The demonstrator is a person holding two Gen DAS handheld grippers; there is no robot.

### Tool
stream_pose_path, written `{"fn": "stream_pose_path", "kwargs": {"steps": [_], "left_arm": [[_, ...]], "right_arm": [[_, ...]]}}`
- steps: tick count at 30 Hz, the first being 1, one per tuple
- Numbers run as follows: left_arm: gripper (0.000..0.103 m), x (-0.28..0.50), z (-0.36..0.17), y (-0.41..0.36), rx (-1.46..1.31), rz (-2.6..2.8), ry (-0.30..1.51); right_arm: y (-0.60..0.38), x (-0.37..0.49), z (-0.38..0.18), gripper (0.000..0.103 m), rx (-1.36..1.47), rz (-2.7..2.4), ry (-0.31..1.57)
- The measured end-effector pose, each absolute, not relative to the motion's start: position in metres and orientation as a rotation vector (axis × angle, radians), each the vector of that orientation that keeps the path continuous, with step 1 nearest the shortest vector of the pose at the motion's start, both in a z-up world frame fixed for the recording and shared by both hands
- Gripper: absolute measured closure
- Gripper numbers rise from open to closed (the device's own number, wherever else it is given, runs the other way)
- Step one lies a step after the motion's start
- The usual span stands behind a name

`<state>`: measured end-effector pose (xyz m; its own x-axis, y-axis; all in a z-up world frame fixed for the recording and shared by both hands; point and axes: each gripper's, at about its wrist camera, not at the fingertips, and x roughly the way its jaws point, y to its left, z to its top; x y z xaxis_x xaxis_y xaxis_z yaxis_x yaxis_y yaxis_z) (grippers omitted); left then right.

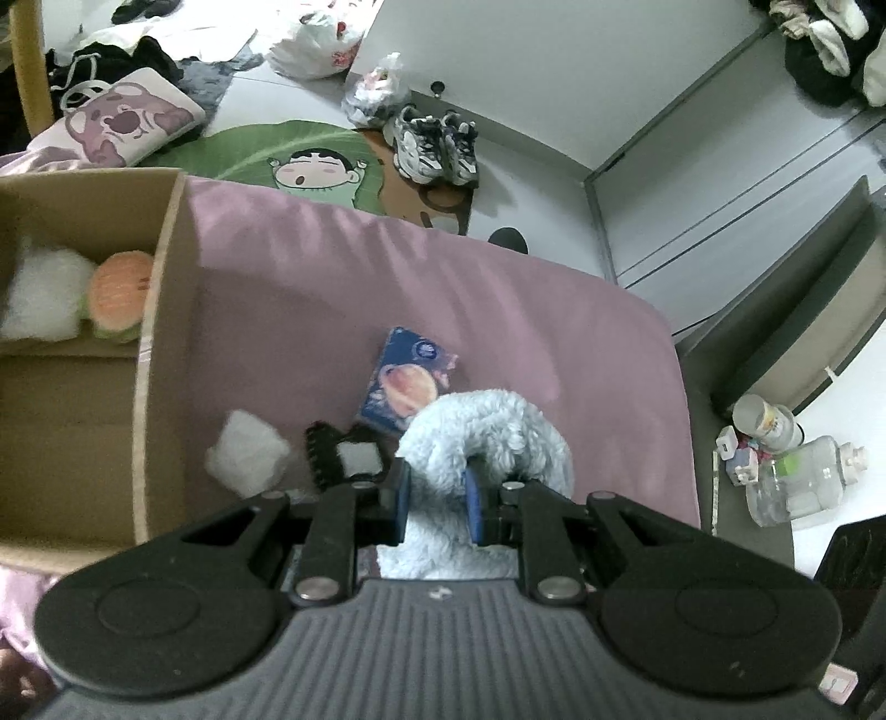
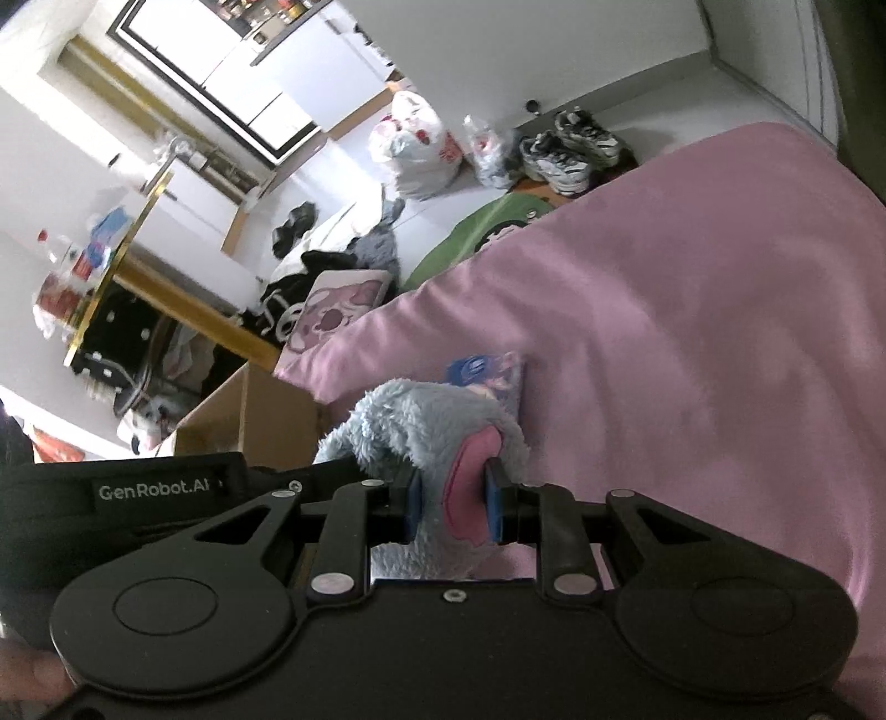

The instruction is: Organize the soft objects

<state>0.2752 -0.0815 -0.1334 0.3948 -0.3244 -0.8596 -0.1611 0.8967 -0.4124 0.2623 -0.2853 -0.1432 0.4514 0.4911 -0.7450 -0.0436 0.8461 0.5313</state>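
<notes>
A fluffy light-blue plush toy (image 1: 487,432) lies on the pink bed sheet (image 1: 343,277), and my left gripper (image 1: 437,501) is shut on a fold of its fur. In the right wrist view the same plush toy (image 2: 410,432) shows a pink ear patch, and my right gripper (image 2: 454,504) is shut on that part. The left gripper's body (image 2: 166,493) appears just left of the toy. An open cardboard box (image 1: 149,343) stands on the bed to the left, holding a white plush (image 1: 44,299) and an orange-and-green plush (image 1: 119,296).
On the sheet lie a white fluffy piece (image 1: 246,459), a black comb-like clip (image 1: 343,459) and a blue planet-print pack (image 1: 407,382). Beyond the bed edge are a green cartoon rug (image 1: 288,155), sneakers (image 1: 434,147), plastic bags (image 1: 315,44) and bottles (image 1: 786,465) on a side surface.
</notes>
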Motion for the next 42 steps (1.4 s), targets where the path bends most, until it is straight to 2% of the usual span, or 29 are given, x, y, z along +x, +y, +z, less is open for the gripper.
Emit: {"fn": "stream_pose_path", "kwargs": {"steps": [23,32,42], "left_arm": [[0.084,0.216,-0.057,0.014,-0.492,-0.099,1.016],[0.084,0.209,-0.055,0.058,-0.496,-0.102,1.004],[0.084,0.213,-0.076,0.102,-0.526,-0.094,1.020]], "right_arm": [[-0.192,0.227,-0.065,0.080,0.380,0.475,0.963],[-0.150,0.223,-0.059,0.080,0.345,0.512,0.971],[-0.104,0.221,-0.069,0.080,0.292,0.509,1.008]]}}
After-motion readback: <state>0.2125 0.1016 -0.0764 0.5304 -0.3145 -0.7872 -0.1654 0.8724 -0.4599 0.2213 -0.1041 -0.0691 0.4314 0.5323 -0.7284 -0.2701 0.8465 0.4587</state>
